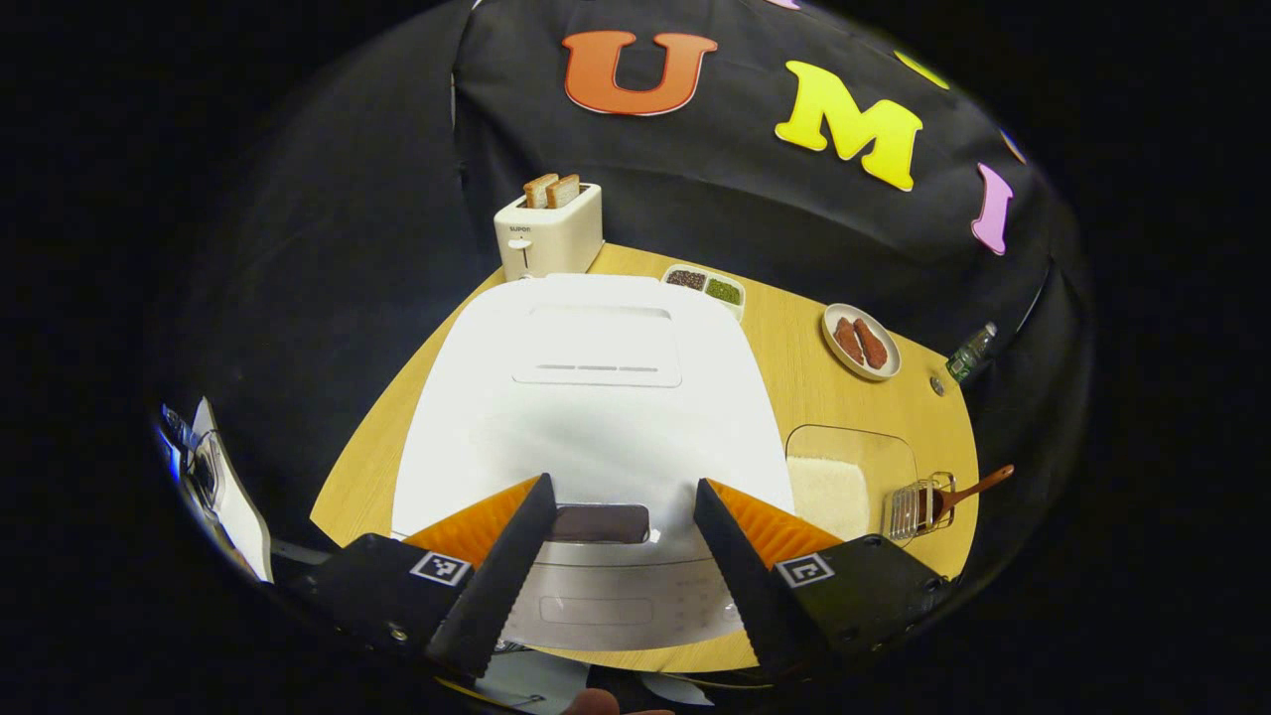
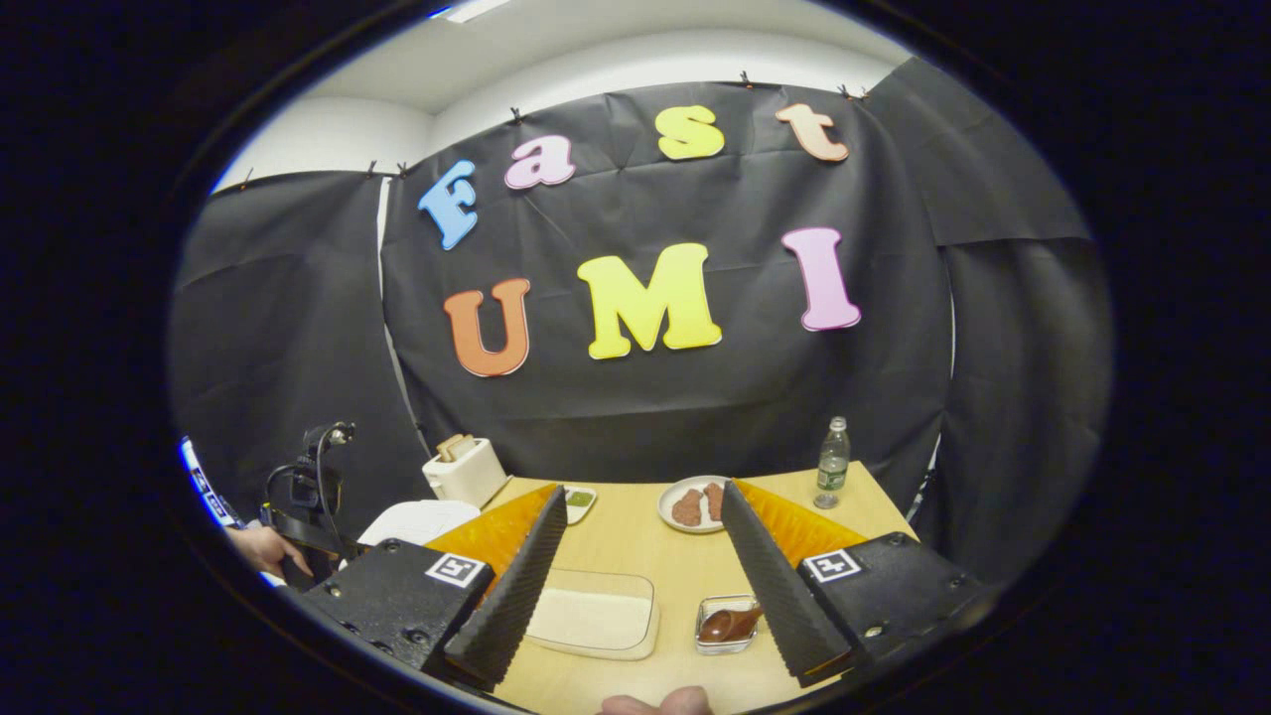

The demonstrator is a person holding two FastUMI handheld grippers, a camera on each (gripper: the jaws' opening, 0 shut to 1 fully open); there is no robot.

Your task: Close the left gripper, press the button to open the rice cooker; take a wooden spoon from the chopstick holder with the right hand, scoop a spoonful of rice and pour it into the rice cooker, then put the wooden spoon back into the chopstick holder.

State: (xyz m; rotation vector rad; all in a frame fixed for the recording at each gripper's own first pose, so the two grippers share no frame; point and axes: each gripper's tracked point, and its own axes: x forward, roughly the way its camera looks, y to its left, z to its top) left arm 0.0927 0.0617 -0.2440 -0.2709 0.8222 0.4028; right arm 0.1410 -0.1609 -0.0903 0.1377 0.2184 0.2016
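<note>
A: Where are the left tongs (image 1: 621, 521)?

B: Spread wide above the big white rice cooker (image 1: 596, 397), lid down, its dark button (image 1: 600, 522) showing between the fingers.

A: And the right tongs (image 2: 643, 556)?

B: Also spread, holding nothing, high over the pale wooden surface (image 2: 685, 566).

A: The spoon?

B: The brown wooden spoon (image 1: 968, 491) sits in the clear chopstick holder (image 1: 918, 507), beside the clear tray of white rice (image 1: 844, 487).

A: Anything around?

B: A cream toaster with bread (image 1: 549, 230), a plate of brown patties (image 1: 861, 342), a water bottle (image 2: 832, 462).
</note>
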